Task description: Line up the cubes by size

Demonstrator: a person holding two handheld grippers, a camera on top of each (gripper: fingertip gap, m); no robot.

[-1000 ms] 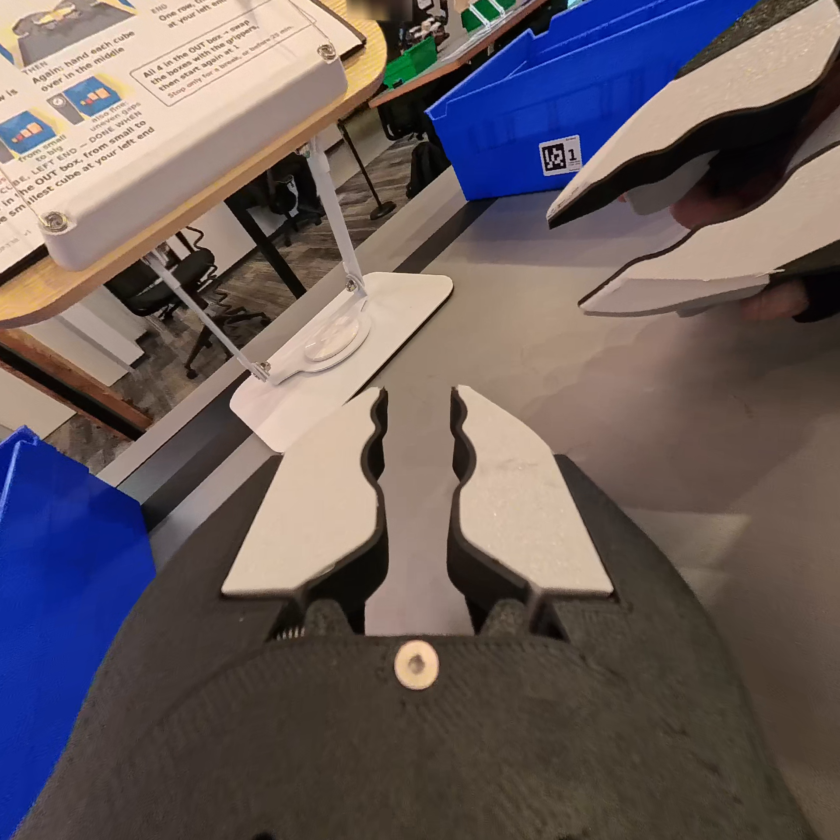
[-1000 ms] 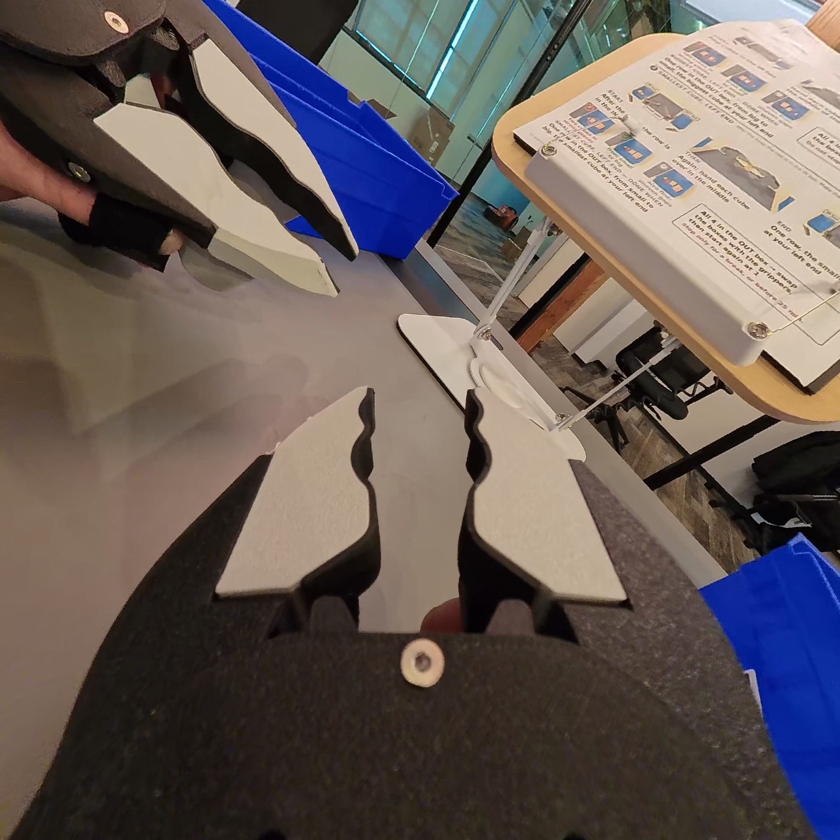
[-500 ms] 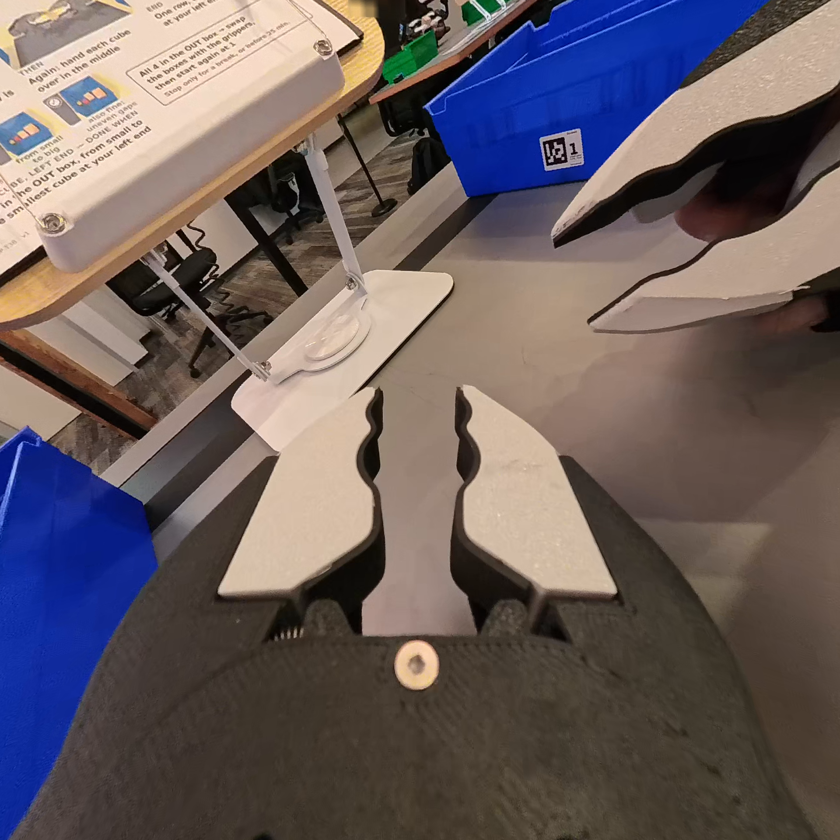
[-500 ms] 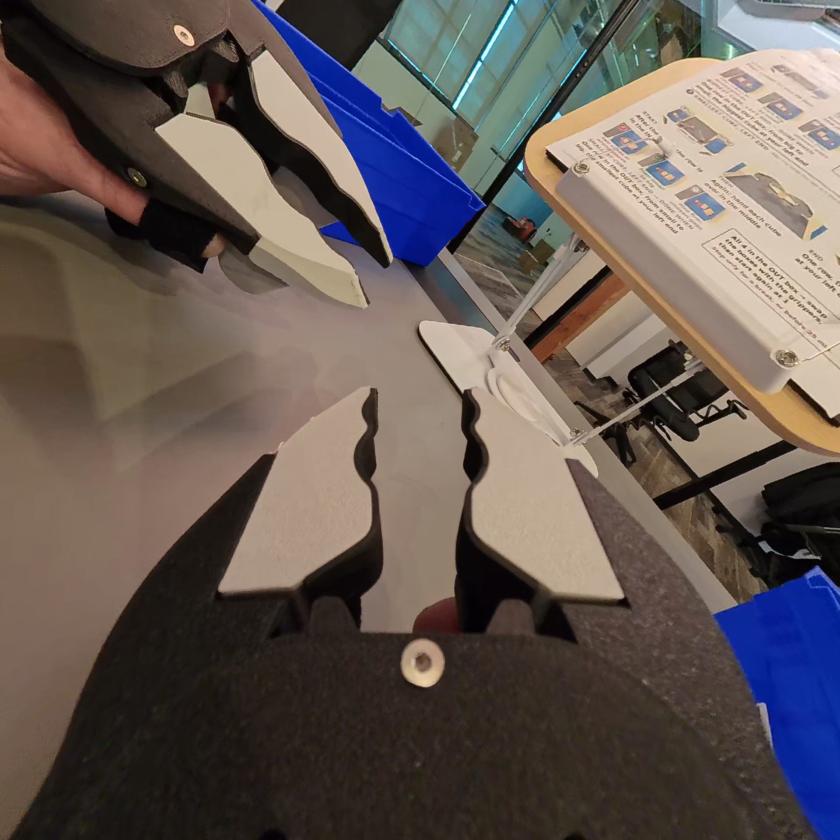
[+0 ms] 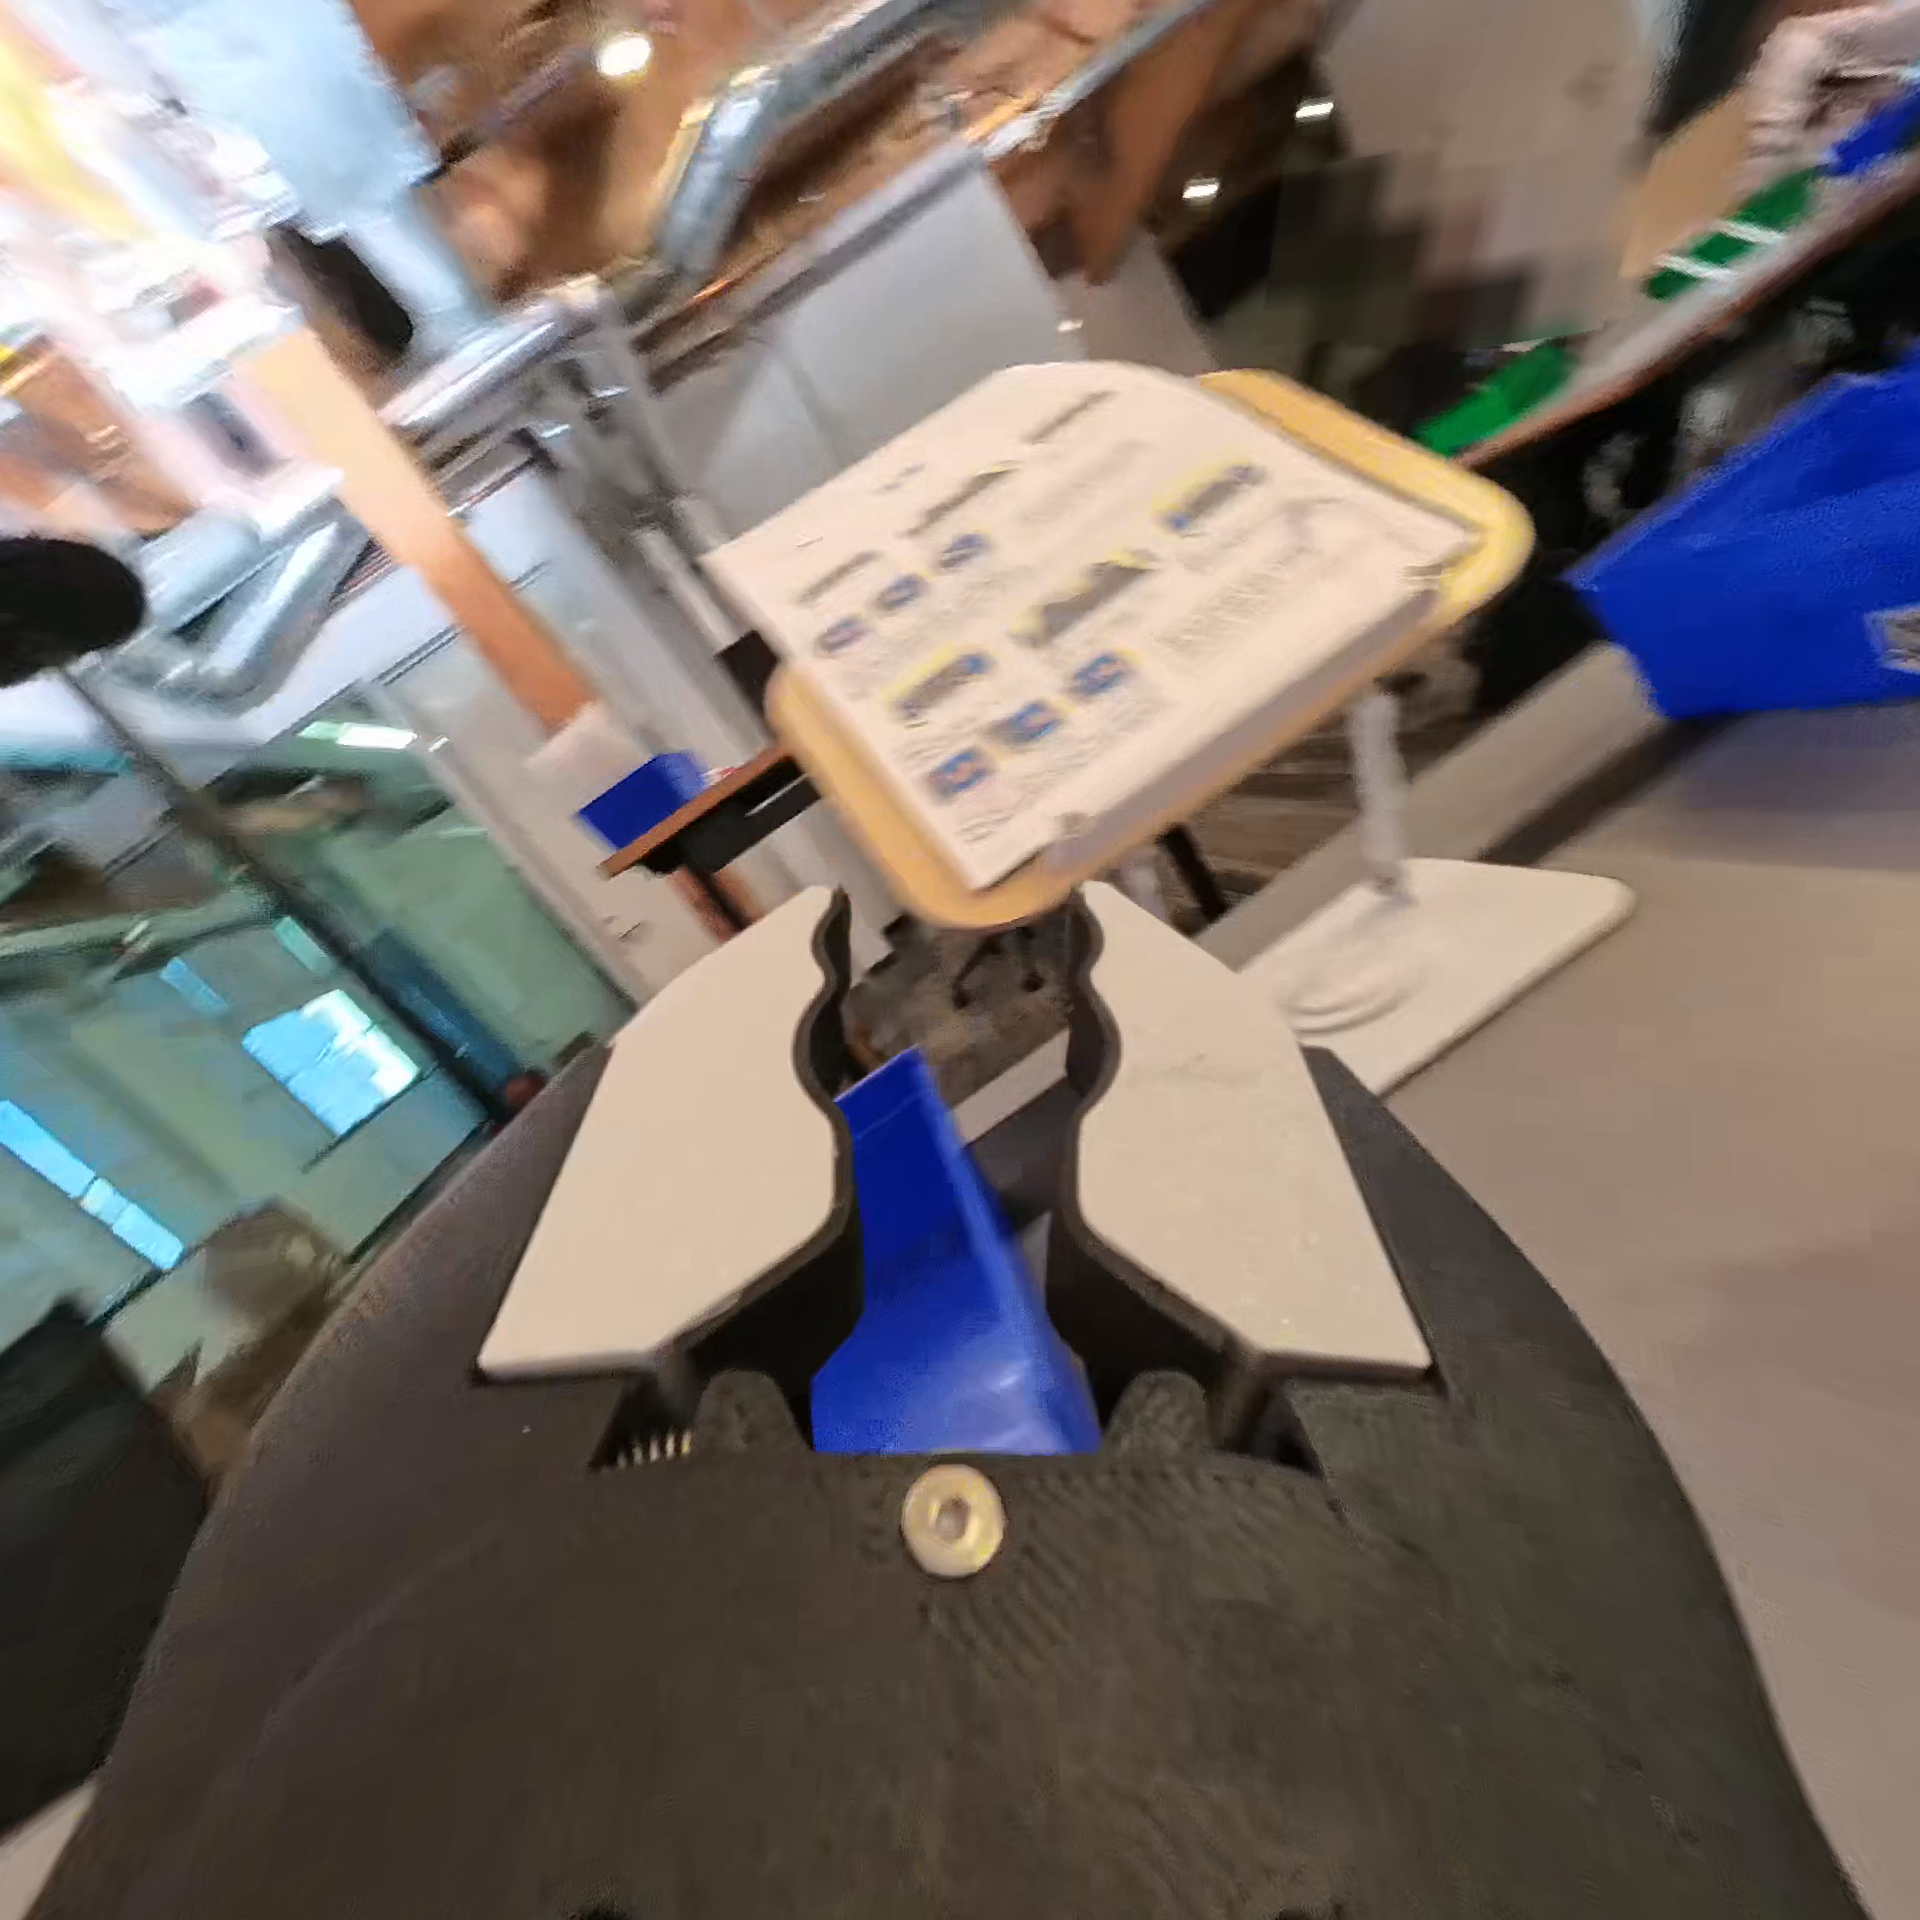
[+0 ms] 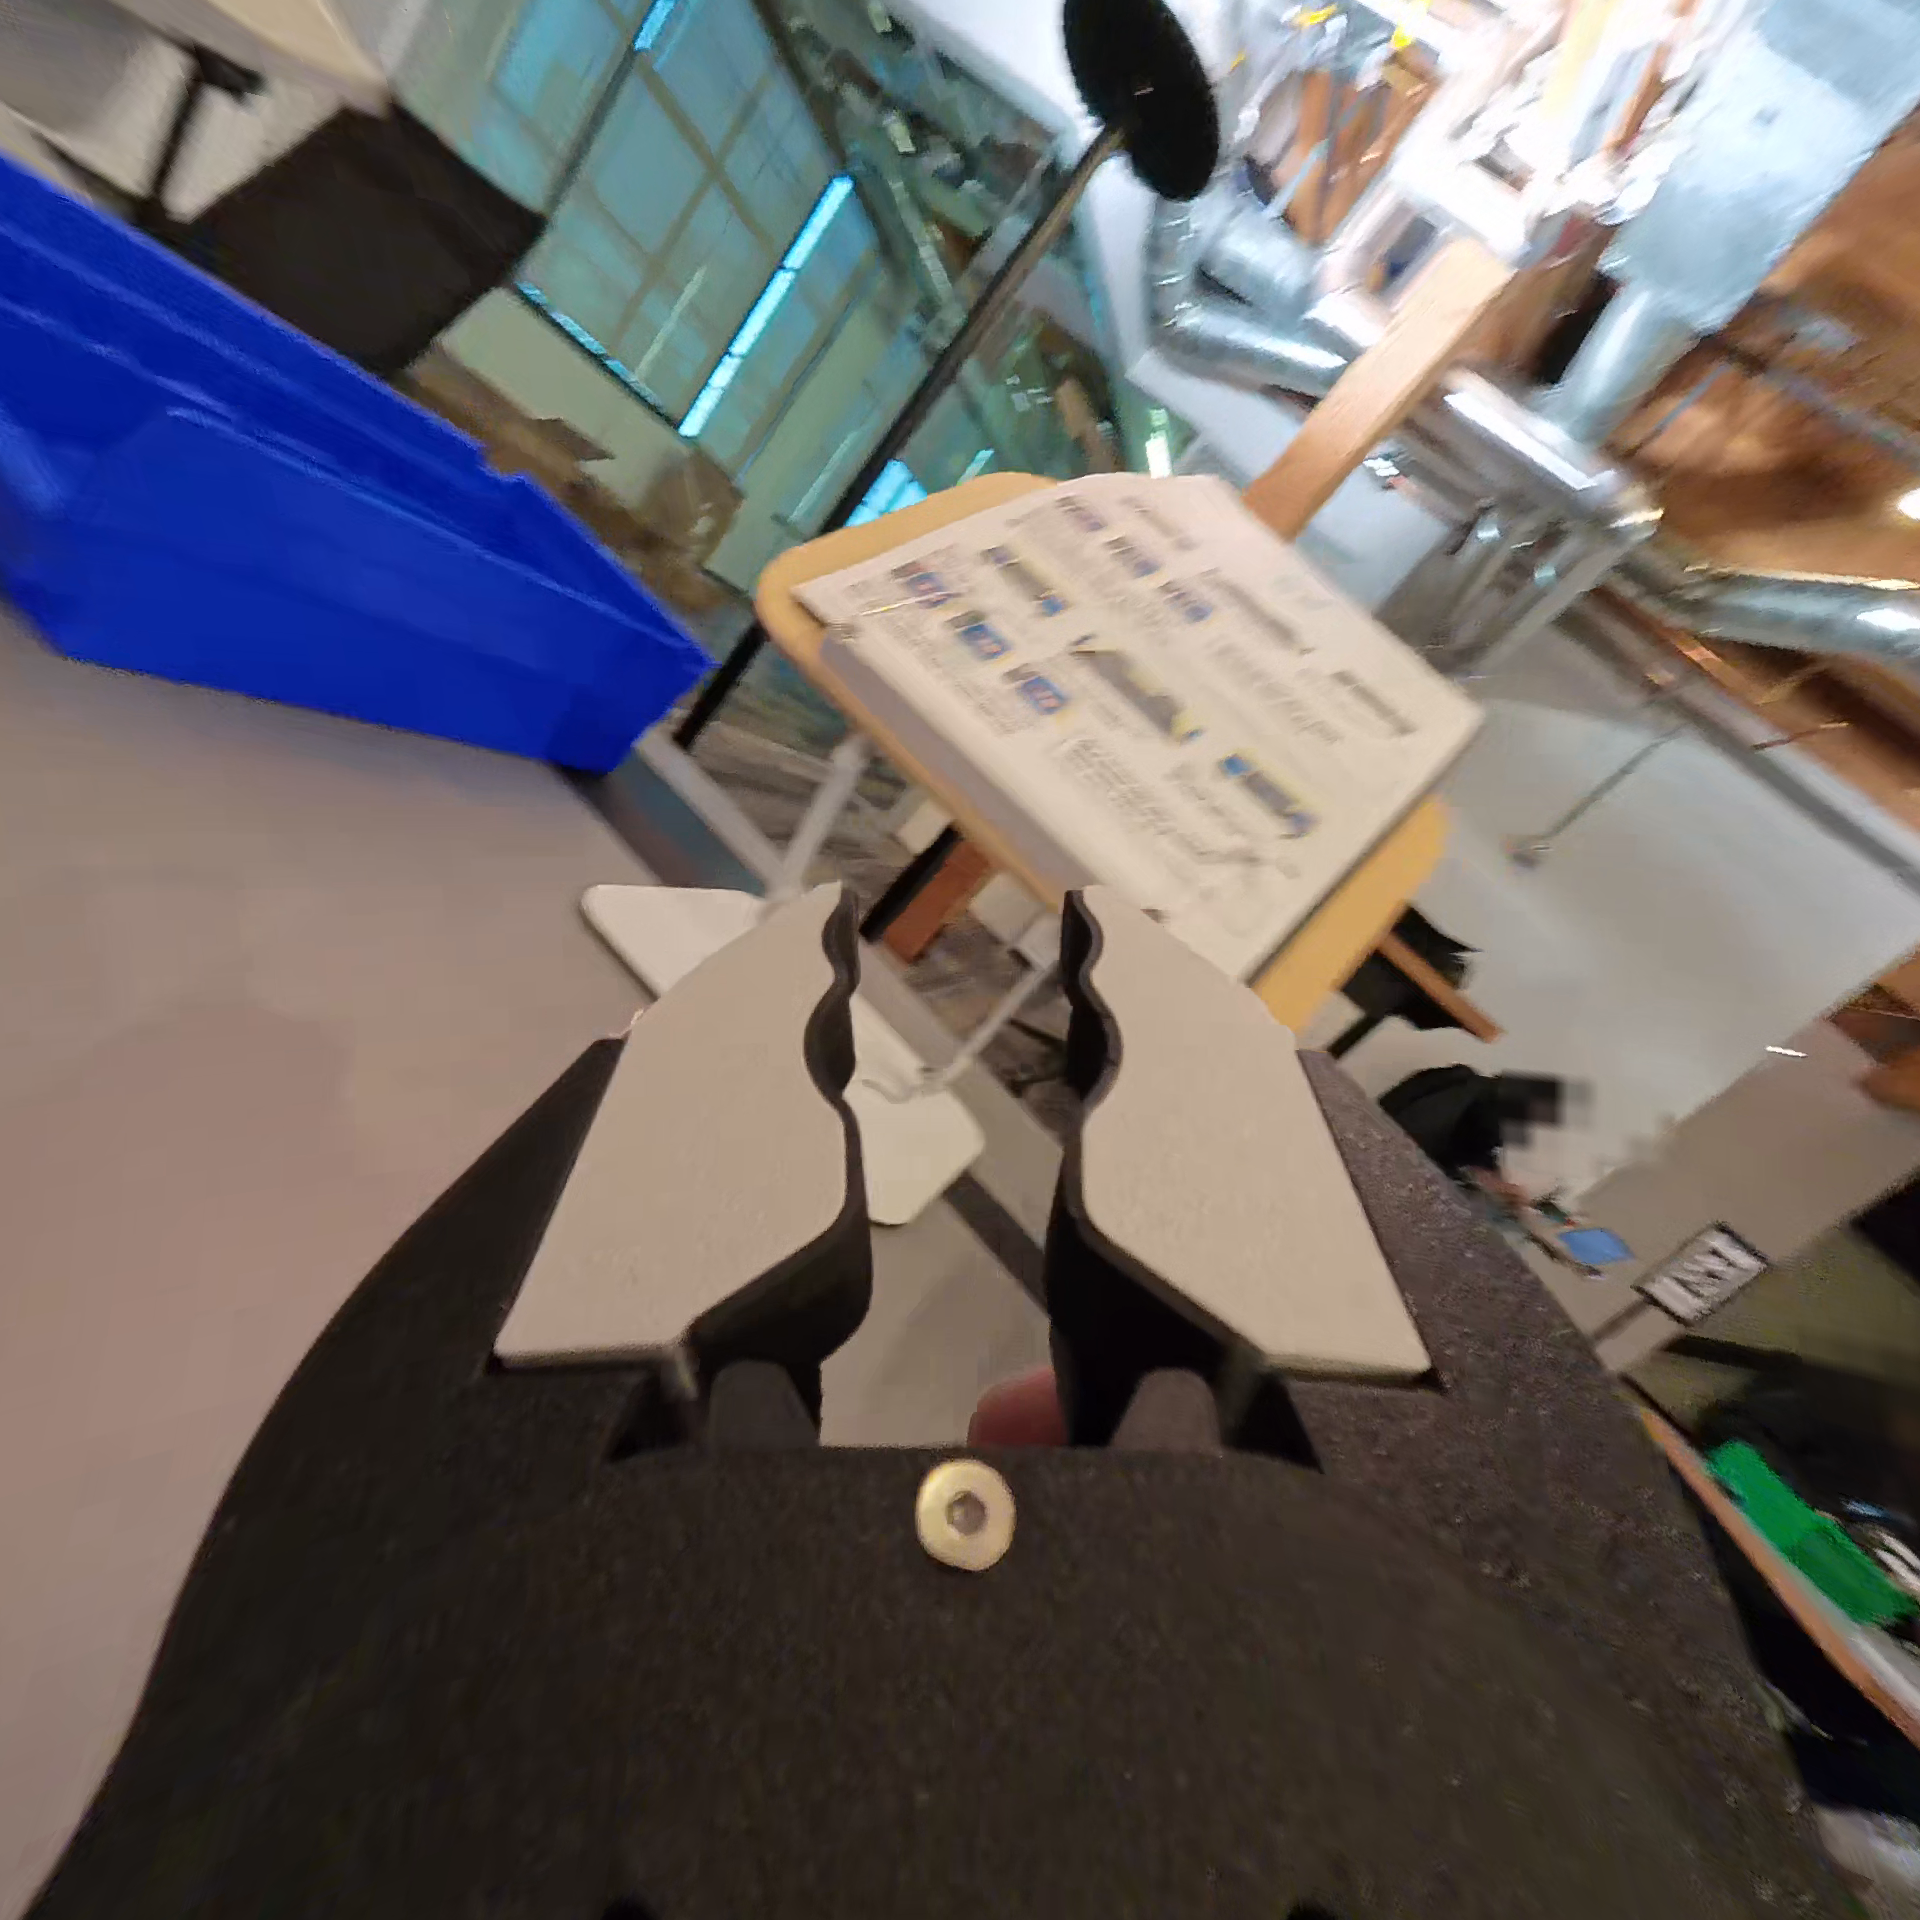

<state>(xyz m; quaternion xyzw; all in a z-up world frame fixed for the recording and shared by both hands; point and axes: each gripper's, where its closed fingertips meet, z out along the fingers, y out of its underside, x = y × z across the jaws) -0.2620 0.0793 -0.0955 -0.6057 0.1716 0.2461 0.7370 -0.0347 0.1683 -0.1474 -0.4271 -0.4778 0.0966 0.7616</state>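
Grey surface (image 6: pixel 260 935), matte, with no cubes on it in either view; where the cubes lie cannot be told, nor their long axis or heading. Both views blurred.

Landmark: the instruction board (image 5: pixel 1091 634), a white printed sheet on a tan panel, tilted on a thin white stand with a flat white base (image 5: pixel 1455 956) at the far edge of the surface.

Left tool (image 5: pixel 956 925): fingers apart, nothing between them, tips pointing just under the near corner of the board. A blue bin (image 5: pixel 935 1278) shows below, through the gap. A second blue bin (image 5: pixel 1766 582) sits right of the board.

Right tool (image 6: pixel 961 914): fingers apart, bare, tips aimed below the board (image 6: pixel 1143 707), over its white base (image 6: pixel 675 925). A blue bin (image 6: pixel 312 582) stands left of the board on the surface.
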